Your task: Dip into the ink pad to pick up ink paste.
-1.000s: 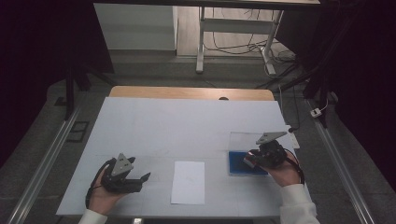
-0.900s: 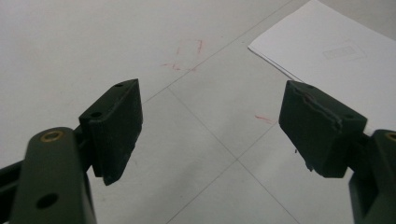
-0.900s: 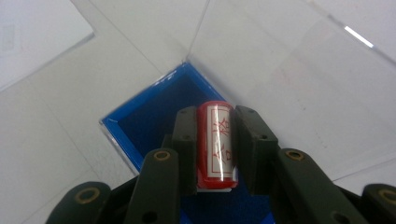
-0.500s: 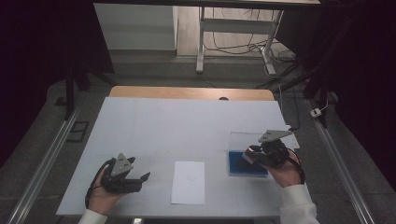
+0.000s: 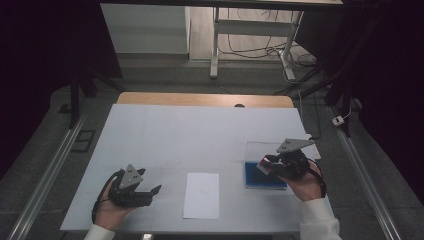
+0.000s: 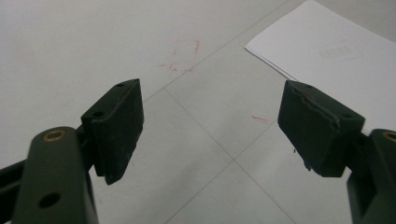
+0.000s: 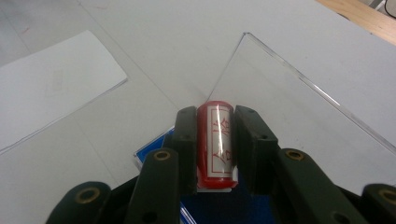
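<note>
My right tool (image 7: 215,140) grips a red stamp (image 7: 215,140) just above the blue ink pad (image 5: 265,176) — I carry it level toward the paper (image 5: 201,195); my left tool (image 6: 210,130) waits wide open beside it.

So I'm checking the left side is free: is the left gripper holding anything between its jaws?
No, the left gripper has its jaws wide apart with just the bare table between them.
</note>
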